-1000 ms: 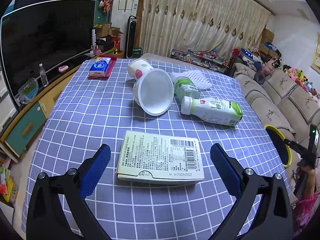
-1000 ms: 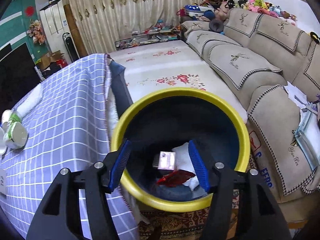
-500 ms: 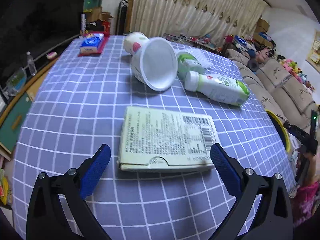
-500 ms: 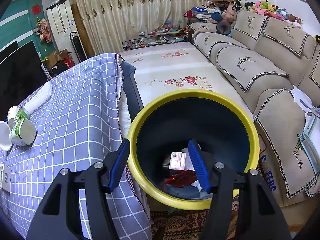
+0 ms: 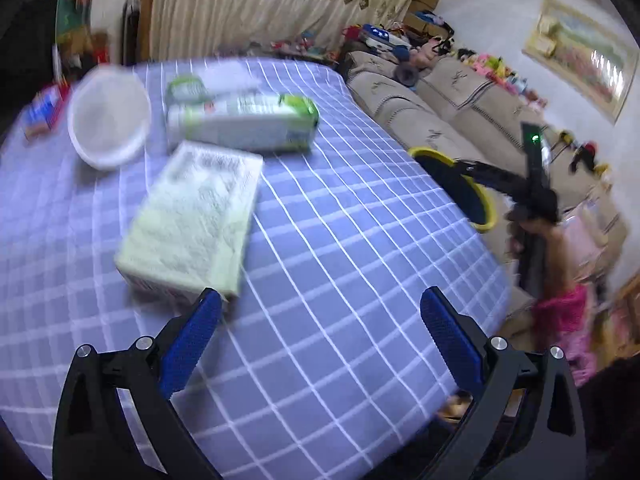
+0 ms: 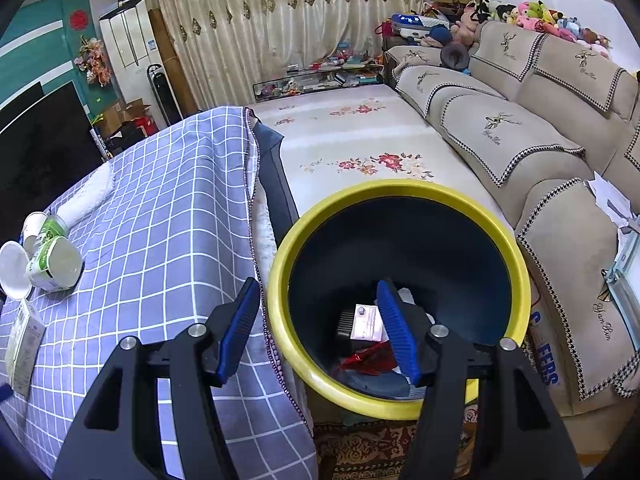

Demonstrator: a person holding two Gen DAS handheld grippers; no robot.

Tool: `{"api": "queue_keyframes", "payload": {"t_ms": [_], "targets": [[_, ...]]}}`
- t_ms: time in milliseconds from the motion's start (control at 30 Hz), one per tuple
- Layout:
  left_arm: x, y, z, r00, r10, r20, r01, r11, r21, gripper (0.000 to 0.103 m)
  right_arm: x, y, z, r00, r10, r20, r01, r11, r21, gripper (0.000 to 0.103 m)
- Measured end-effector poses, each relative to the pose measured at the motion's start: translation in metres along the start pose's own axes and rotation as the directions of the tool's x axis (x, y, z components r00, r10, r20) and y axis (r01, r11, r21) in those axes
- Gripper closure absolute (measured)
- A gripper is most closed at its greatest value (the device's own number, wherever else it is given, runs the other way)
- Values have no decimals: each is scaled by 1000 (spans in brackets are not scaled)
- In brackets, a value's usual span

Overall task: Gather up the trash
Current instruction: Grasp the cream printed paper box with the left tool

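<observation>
Now the step in hand, as I judge it, is to take the flat carton [image 5: 192, 216] from the table with the left gripper [image 5: 320, 336] and bring it to the bin. To do this well, the gripper should first come back over the carton so that both pads have it between them. At this moment only the left-side pad [image 5: 190, 338] is near the carton's front corner, and the other pad stands over the bare checked tablecloth [image 5: 360, 240]. The carton is wide and low, so I think the jaws must stay fully apart and close across its narrower side. The picture is blurred, therefore the exact edge is hard to see.

The left gripper is wide open and holds nothing. Whether its pad touches the carton corner I cannot tell.

The right gripper [image 6: 320, 332] hangs over the yellow-rimmed bin [image 6: 516, 248], which stands just beside the table edge. Its jaws are partly open and empty. Some trash already lies at the bottom of the bin.

Other trash waits on the table: a lying green-and-white bottle [image 5: 244, 128] and a white cup [image 5: 108, 118] on its side, both beyond the carton.
</observation>
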State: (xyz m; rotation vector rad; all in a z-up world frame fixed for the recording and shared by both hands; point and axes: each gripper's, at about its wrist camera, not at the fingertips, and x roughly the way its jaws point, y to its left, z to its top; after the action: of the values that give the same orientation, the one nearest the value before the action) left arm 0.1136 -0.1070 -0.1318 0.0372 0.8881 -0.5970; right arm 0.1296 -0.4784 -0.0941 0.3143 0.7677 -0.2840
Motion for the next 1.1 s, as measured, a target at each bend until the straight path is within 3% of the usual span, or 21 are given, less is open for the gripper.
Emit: {"api": "queue_keyframes", "payload": {"t_ms": [100,167,267,400,767,933,1100], "targets": [[-12,15,10,990,130,52,-128,991,-43,5,-2,-2,0,1000,4,8,-5,1000,6,45],[-12,25,15,985,166,52,-162,985,-64,5,-2,-5,0,1000,6,9,-6,1000,14,45],[2,34,19,976,216,28,-215,976,-22,5,2,-6,-1,1000,15,-3,-15,1000,20,45],[21,42,23,983,182,-16,-182,983,1,5,4,-4,-4,1000,20,-11,-20,1000,14,45],[56,60,24,973,218,-71,-217,976,11,5,15,-4,-6,999,25,-35,-25,1000,18,44],[52,62,24,968,244,-54,-244,970,5,27,20,-2,-9,998,34,-49,-33,999,16,44],[45,55,27,975,217,-48,-217,976,-3,28,18,-2,-8,998,41,-41,-40,999,15,44]]}}
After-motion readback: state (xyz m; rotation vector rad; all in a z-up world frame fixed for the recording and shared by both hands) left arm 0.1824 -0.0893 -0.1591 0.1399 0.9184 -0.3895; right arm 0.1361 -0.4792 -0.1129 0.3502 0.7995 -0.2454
